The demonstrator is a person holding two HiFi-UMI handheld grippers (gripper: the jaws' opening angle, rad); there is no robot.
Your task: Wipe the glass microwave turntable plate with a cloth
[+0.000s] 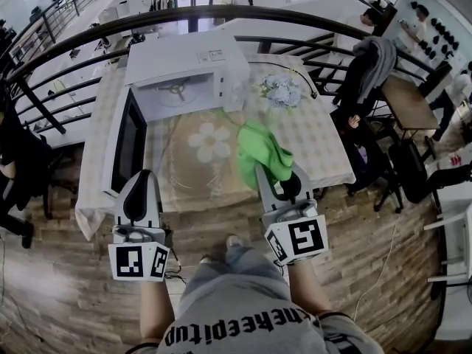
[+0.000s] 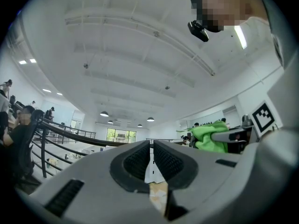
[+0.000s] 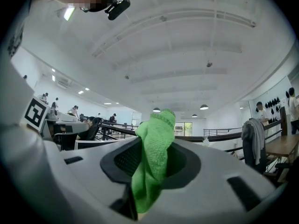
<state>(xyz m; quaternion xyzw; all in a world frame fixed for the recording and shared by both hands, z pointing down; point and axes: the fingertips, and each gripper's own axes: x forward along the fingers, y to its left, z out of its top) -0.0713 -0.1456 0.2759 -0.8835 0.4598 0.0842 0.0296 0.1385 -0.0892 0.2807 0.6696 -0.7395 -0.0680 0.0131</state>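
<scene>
Jaws of the right gripper (image 3: pixel 152 149) are clamped on a green cloth (image 3: pixel 156 132). The cloth is bunched between the pads, sticking up past the tips and hanging below them. The left gripper (image 2: pixel 151 146) has its jaws nearly together, only a thin slit between them, and nothing in it.

In the head view both grippers sit over the table's near edge, the left gripper (image 1: pixel 141 186) to the left and the right gripper (image 1: pixel 284 186) to the right, well apart. The cloth (image 1: pixel 262 152) rises from the right gripper's tips. The plate (image 1: pixel 193 164) lies flat on the table (image 1: pixel 324 146), just left of the cloth and between the two grippers. Whether cloth and plate touch cannot be told. Behind the plate stands the microwave (image 1: pixel 184 68), its door (image 1: pixel 131 142) swung open at the left.
</scene>
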